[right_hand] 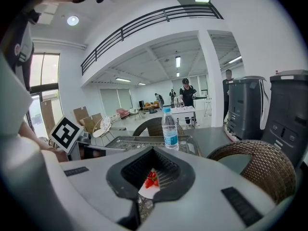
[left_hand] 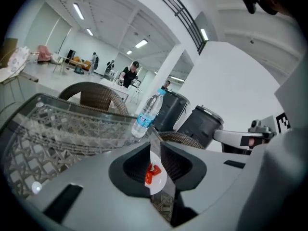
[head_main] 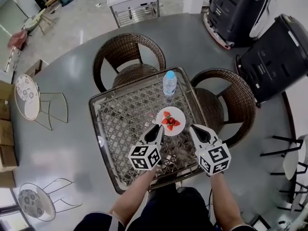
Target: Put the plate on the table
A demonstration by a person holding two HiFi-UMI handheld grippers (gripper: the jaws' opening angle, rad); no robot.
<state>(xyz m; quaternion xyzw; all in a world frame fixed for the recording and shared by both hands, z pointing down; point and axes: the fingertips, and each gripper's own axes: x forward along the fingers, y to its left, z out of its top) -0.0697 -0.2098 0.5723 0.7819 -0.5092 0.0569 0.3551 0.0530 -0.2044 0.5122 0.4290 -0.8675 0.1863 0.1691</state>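
Plate (head_main: pixel 176 113) rim between left gripper (head_main: pixel 159 127) fingers, right gripper (head_main: pixel 192 128) fingers just beside.

A glossy grey floor (head_main: pixel 72 143) spreads beneath two brown woven wicker armchairs (head_main: pixel 126 52) and white wire-legged round chairs (head_main: pixel 26 96). Two large black wheeled bins (head_main: pixel 276 57) stand near a white square pillar (right_hand: pixel 211 76). Ceiling strip lights (left_hand: pixel 78 11) glow above a black-railed balcony (right_hand: pixel 144 20).

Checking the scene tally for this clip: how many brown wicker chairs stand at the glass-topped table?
2. One brown wicker chair stands at the far side of the glass-topped lattice table, the other at its right side. Any chair beneath the person would be hidden.
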